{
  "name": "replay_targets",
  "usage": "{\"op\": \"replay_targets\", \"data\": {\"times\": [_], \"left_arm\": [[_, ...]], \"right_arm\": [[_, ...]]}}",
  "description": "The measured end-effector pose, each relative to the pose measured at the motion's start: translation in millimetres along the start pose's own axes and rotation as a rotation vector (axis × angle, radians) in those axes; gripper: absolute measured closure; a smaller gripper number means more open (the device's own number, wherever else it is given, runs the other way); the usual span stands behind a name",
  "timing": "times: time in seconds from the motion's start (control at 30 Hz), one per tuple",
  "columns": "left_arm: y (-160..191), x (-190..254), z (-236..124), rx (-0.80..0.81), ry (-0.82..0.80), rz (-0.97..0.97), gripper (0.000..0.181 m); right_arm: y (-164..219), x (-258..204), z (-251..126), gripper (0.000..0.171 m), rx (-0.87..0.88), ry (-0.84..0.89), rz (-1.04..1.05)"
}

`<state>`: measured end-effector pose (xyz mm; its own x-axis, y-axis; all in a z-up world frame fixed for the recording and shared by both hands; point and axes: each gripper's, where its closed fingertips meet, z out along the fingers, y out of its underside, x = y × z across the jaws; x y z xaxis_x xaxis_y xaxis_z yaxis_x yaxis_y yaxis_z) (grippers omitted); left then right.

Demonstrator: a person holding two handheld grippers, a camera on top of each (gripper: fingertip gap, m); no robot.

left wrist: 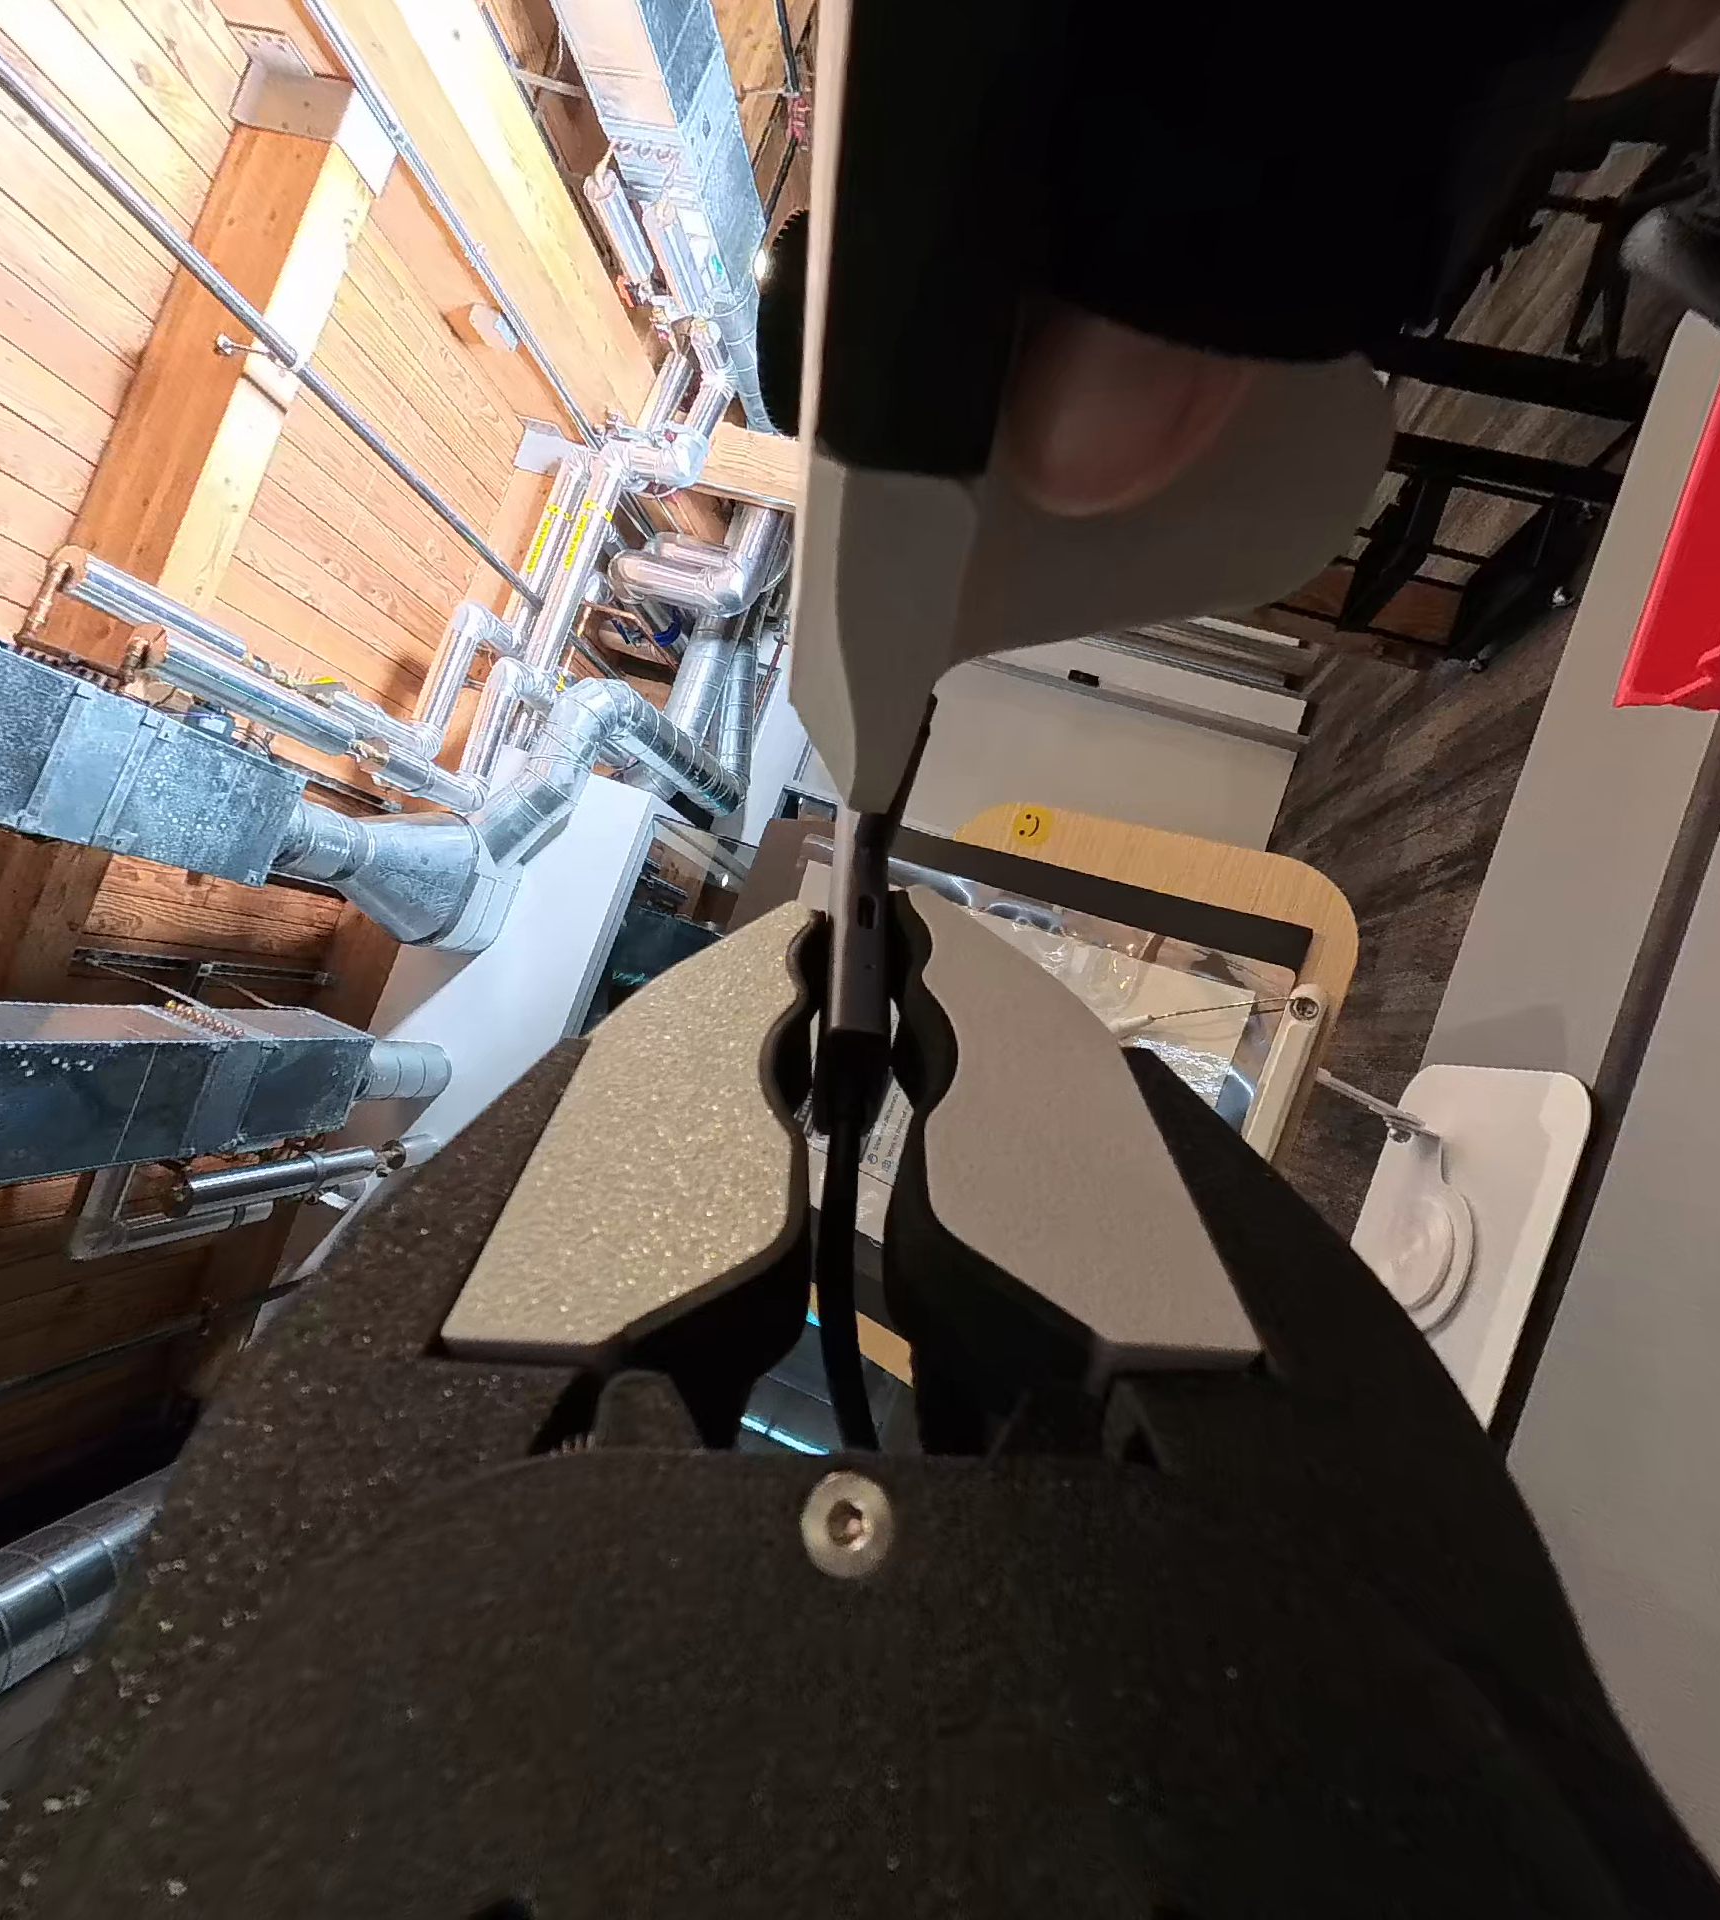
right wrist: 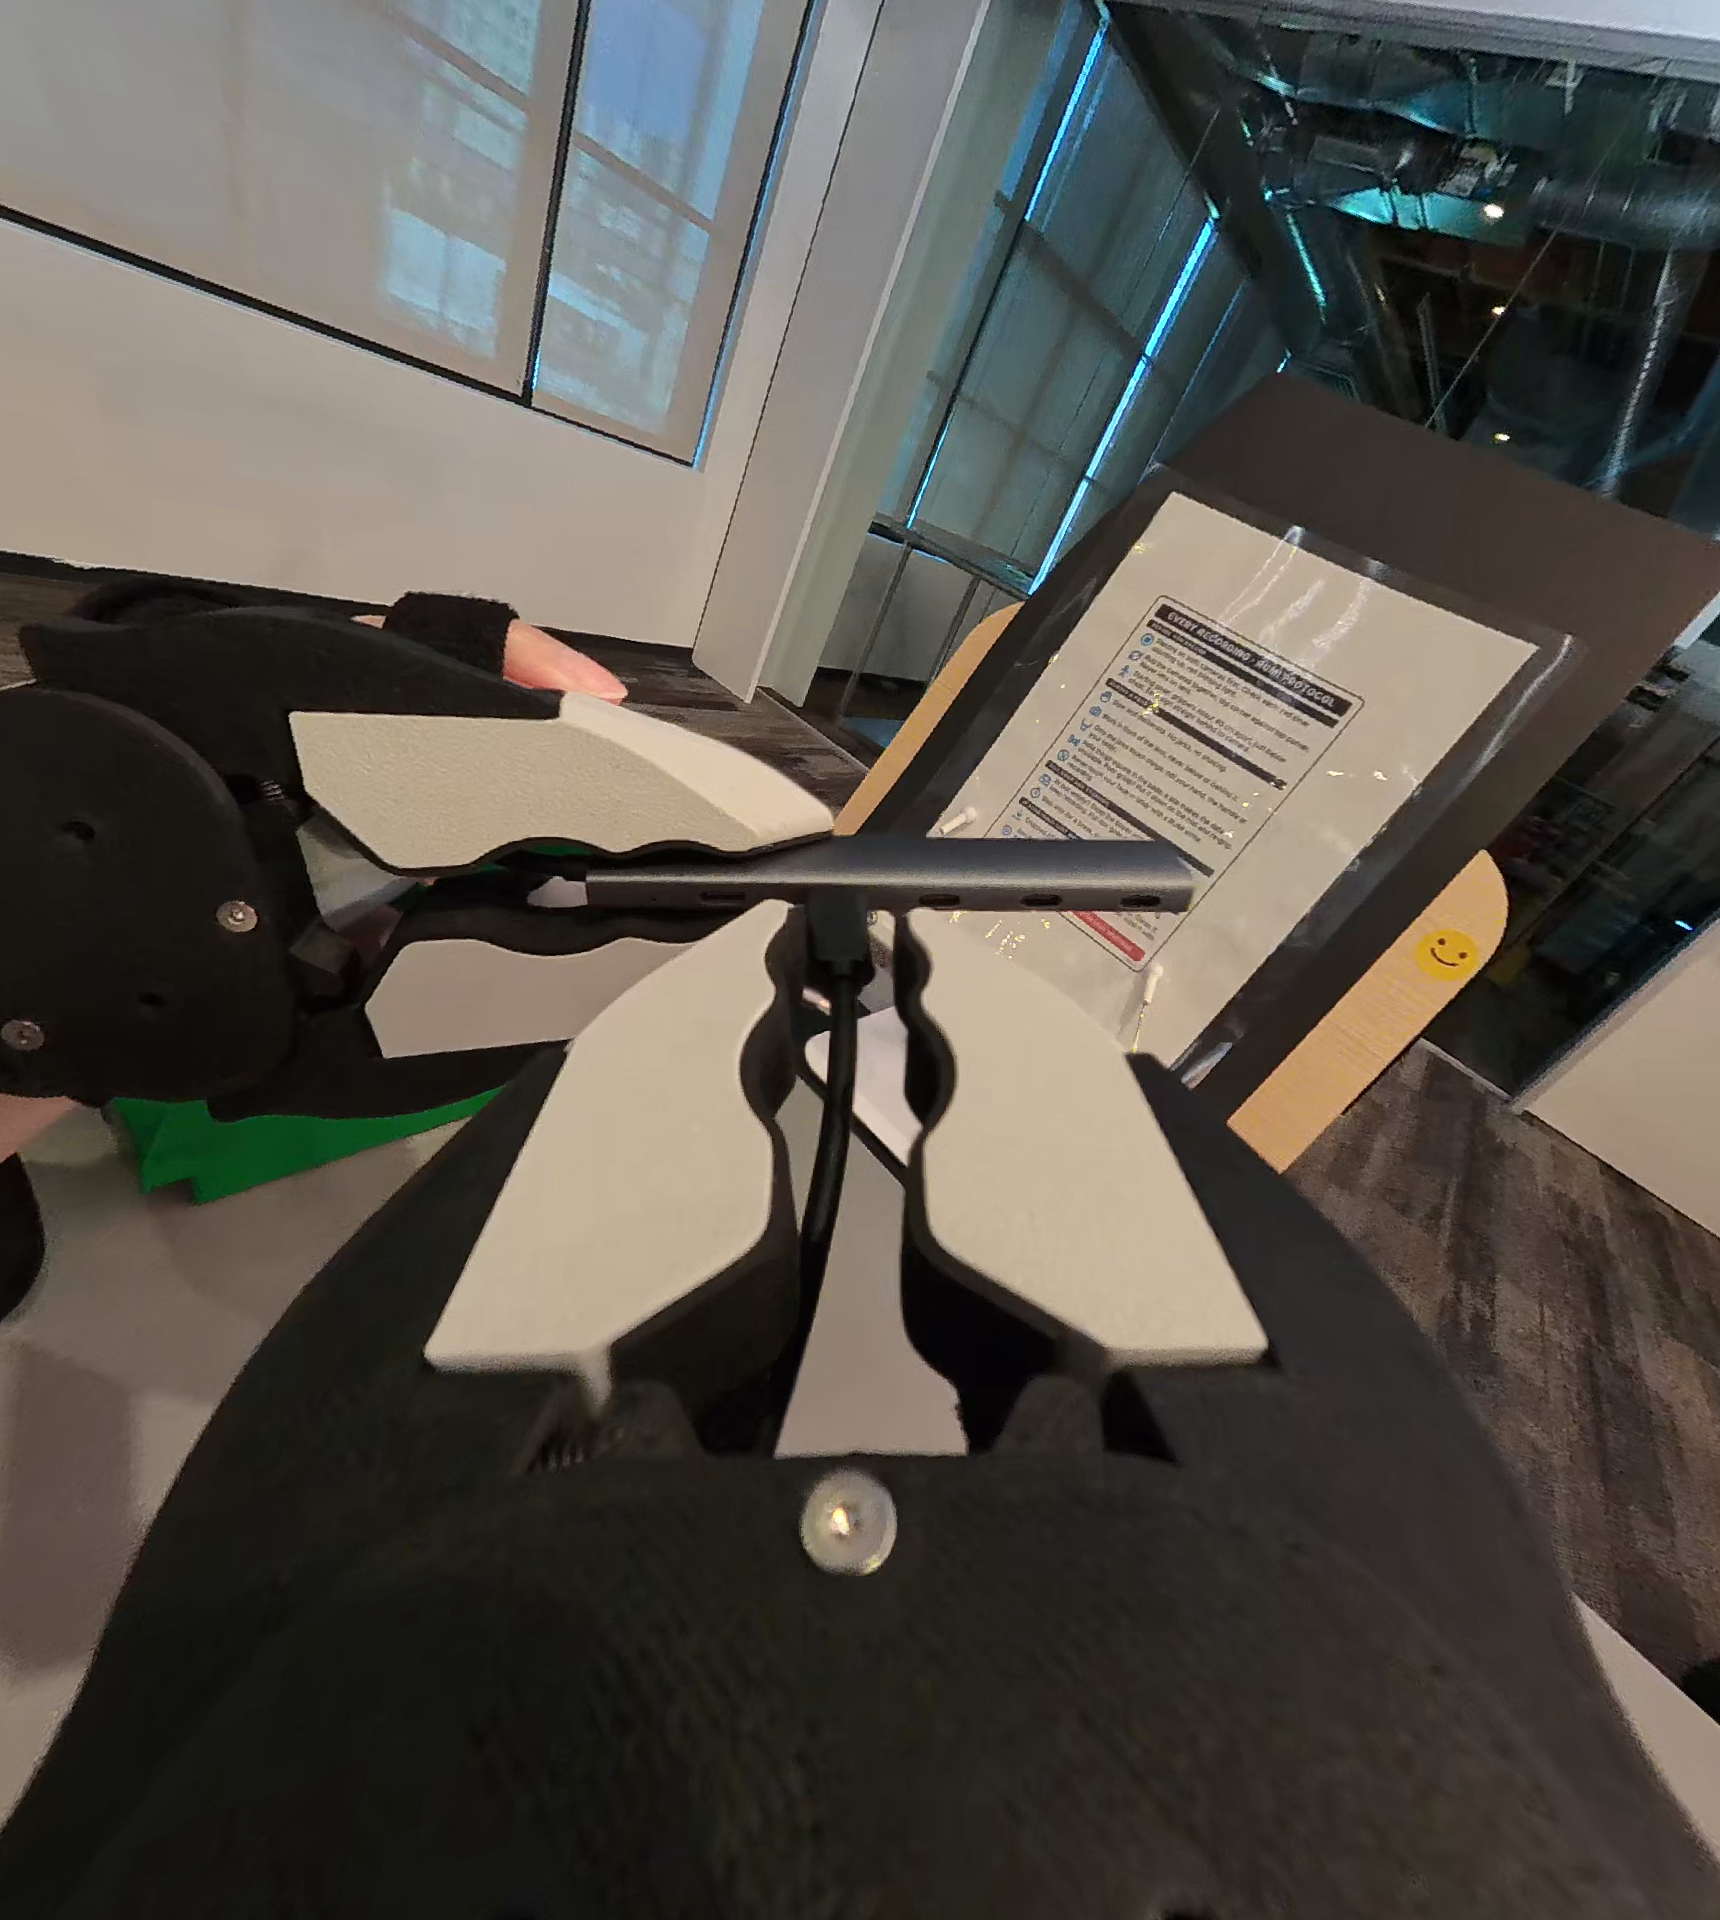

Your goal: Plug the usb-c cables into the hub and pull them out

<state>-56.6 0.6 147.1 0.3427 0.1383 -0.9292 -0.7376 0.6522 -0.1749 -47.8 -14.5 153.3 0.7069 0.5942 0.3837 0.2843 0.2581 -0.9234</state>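
Your left gripper is clamped narrow on the hub. In the right wrist view it reaches in from 9 o'clock and pinches only the hub's near end. That leaves the row of ports along the side facing you clear, likely the reason for so short a grip. The hub is held level in the air above the table, not resting on anything. In the left wrist view you look down its length, with the hub's own lead trailing back toward 6 o'clock between your fingers.

Your right gripper is closed down on the plug of the usb-c cable, its fingertips hugging the plug body just below the hub. The cord runs straight back between the jaws toward 6 o'clock — in line with the port, so any push or pull goes along the plug's axis and not across it. The plug looks seated in a port near the middle of the hub, though how deep I cannot tell.

My read is that you are at the point between pushing in and pulling out. When you draw back, go squarely toward 6 o'clock and brace with the left — a sideways tug could twist the hub out of that short grip.
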Motion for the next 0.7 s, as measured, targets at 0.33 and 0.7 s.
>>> {"op": "replay_targets", "data": {"times": [0.33,0.7], "left_arm": [[-0.2,0.5,1.4,0.0,-0.01,-0.001,0.172],[-2.9,-3.8,-0.3,0.01,-0.023,-0.01,0.172]], "right_arm": [[3.2,1.9,0.8,0.15,-0.008,0.001,-0.03],[2.9,-2.8,5.8,0.157,0.018,0.008,-0.096]]}}
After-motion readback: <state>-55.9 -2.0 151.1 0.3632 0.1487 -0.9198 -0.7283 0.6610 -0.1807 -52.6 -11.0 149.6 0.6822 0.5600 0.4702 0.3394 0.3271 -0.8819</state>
